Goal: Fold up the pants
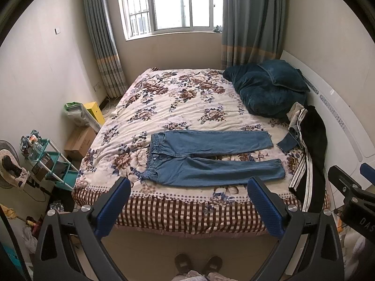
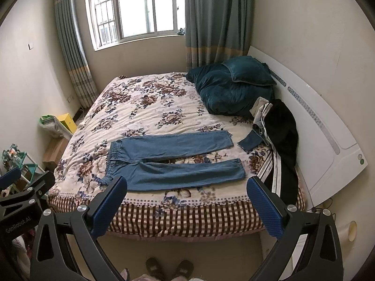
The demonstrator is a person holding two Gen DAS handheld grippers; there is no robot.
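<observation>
Blue jeans (image 1: 211,157) (image 2: 173,161) lie flat on the flowered bedspread near the bed's front edge, waistband to the left, both legs stretched to the right and slightly apart. My left gripper (image 1: 189,187) hovers open in front of the bed, short of the jeans, nothing between its blue pads. My right gripper (image 2: 187,186) is likewise open and held off the bed, its fingers framing the near leg. Part of the right gripper (image 1: 351,187) shows at the left wrist view's right edge, and the left gripper (image 2: 21,187) at the right wrist view's left edge.
Black striped track pants (image 1: 311,154) and a scrap of denim (image 1: 287,141) lie at the bed's right side by the white headboard (image 2: 328,140). Teal pillows (image 1: 269,91) sit behind. A teal shelf rack (image 1: 54,166), boxes and bags crowd the floor at left. A person's slippered feet (image 1: 199,264) stand below.
</observation>
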